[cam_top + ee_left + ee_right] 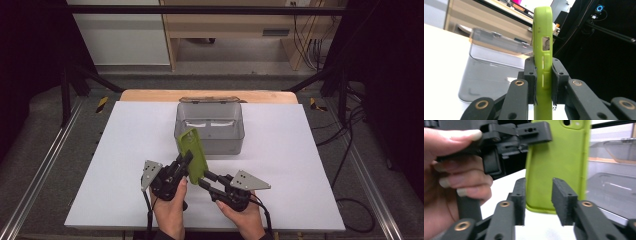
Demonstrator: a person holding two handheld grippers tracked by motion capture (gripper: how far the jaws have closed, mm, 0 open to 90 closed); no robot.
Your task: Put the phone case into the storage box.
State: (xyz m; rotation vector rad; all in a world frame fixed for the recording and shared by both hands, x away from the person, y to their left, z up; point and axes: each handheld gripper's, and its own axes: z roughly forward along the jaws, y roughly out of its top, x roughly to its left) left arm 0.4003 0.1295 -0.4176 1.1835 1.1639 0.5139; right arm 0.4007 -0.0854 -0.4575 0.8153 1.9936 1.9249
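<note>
Both forearms enter from six o'clock in the high view, each hand wrapped around its tool. The left gripper sits at about seven o'clock of the table's middle and points toward one o'clock, its jaws pressed tight on either edge of the green phone case, which stands upright between them. The right gripper, just beside it at about five o'clock, points toward ten o'clock, its jaws parted with the pads clear of the case's lower end.
</note>
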